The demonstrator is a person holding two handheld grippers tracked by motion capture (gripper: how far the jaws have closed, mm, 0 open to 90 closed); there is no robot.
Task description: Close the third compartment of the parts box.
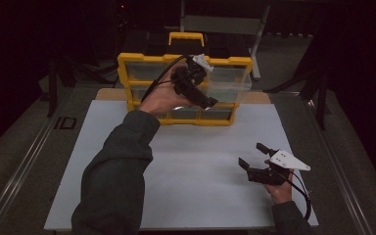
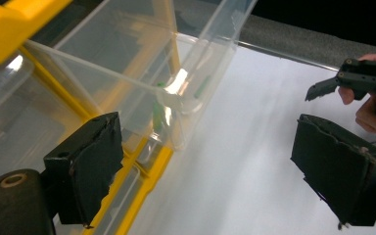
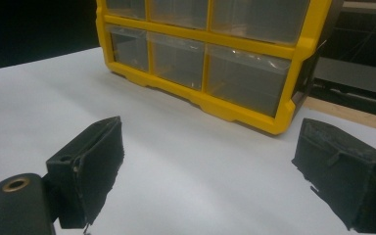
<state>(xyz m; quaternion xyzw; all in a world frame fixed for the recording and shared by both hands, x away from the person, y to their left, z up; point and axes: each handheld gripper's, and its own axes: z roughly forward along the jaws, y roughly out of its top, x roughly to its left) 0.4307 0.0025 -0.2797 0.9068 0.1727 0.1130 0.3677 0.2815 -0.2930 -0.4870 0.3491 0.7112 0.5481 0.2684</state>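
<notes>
White sheet (image 1: 196, 171) covers tabletop; metal rail (image 1: 17, 166) at left edge; dark grey frame (image 1: 225, 22) behind.

- We find no text, label, brand, number or sign that can be read in any of the three views.
- We see only bare yellow plastic and clear drawer fronts on the yellow organizer (image 1: 184, 88) in the upper middle of the high view, with no lettering.
- We make out a dark mark (image 1: 66, 123) on the floor at the left of the high view, too dim and small for us to read.
</notes>
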